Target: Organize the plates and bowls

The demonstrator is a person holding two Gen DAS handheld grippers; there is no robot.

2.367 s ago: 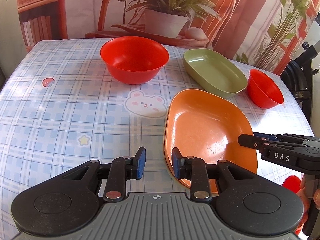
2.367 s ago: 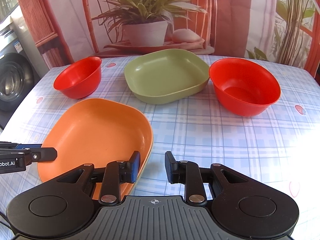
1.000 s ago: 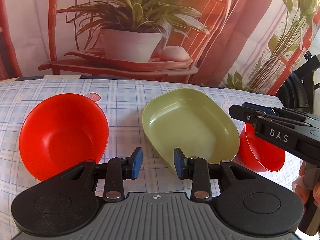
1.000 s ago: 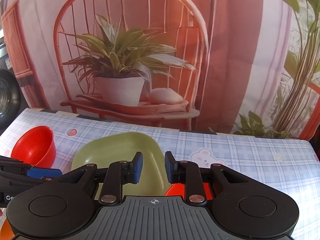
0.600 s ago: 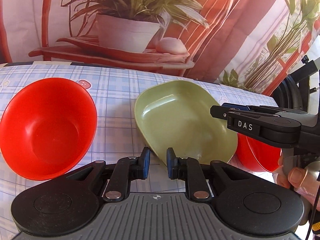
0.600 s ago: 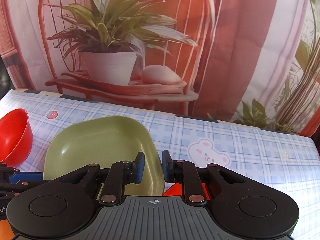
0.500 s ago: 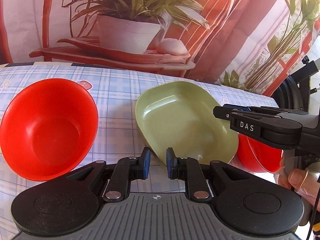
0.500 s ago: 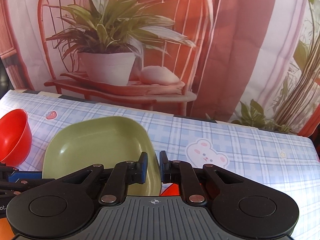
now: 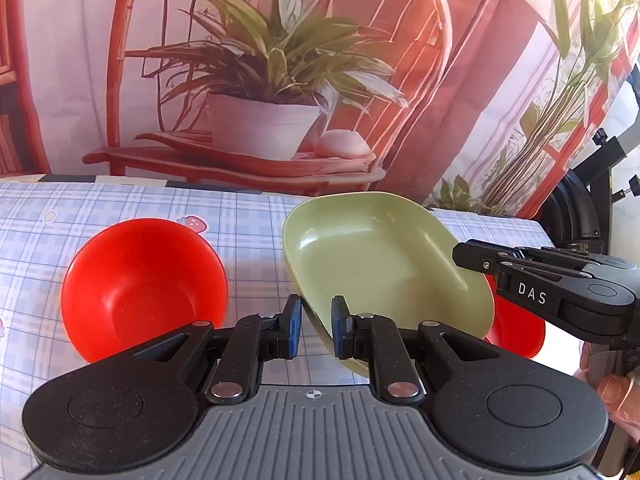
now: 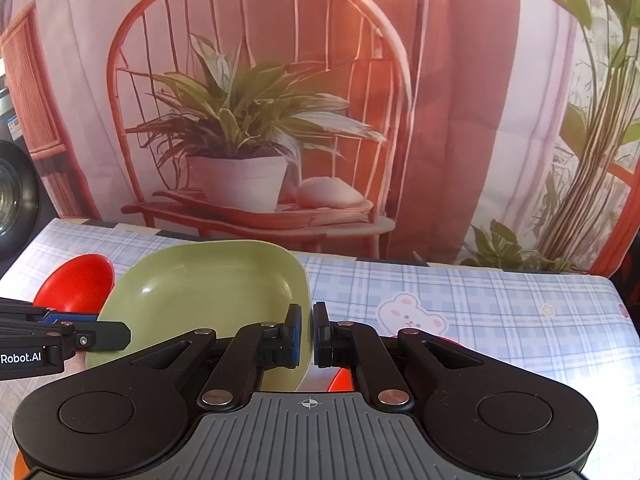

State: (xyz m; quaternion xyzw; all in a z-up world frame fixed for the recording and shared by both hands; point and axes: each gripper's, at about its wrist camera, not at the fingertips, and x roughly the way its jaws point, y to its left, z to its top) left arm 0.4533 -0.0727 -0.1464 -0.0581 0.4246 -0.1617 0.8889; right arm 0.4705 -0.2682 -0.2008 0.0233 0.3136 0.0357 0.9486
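2 tools grasp the green plate (image 9: 384,256) between them: left tool (image 9: 313,326) clenched on its near-left rim, right tool (image 10: 307,334) on the opposite rim, plate tilted above the tabletop (image 10: 500,312).

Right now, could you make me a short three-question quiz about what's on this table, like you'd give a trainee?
1. True or false: both grippers hold the green plate by its rim.
2. Which dish sits on the checked tablecloth to the left of the green plate in the left wrist view? A) an orange plate B) a red bowl C) a white cup
3. Fill in: the green plate looks ______ rather than lying flat.

Key
1. True. The left gripper pinches the near rim and the right gripper the opposite edge, fingers pressed on it.
2. B, the red bowl.
3. Tilted, with its near edge raised off the cloth.
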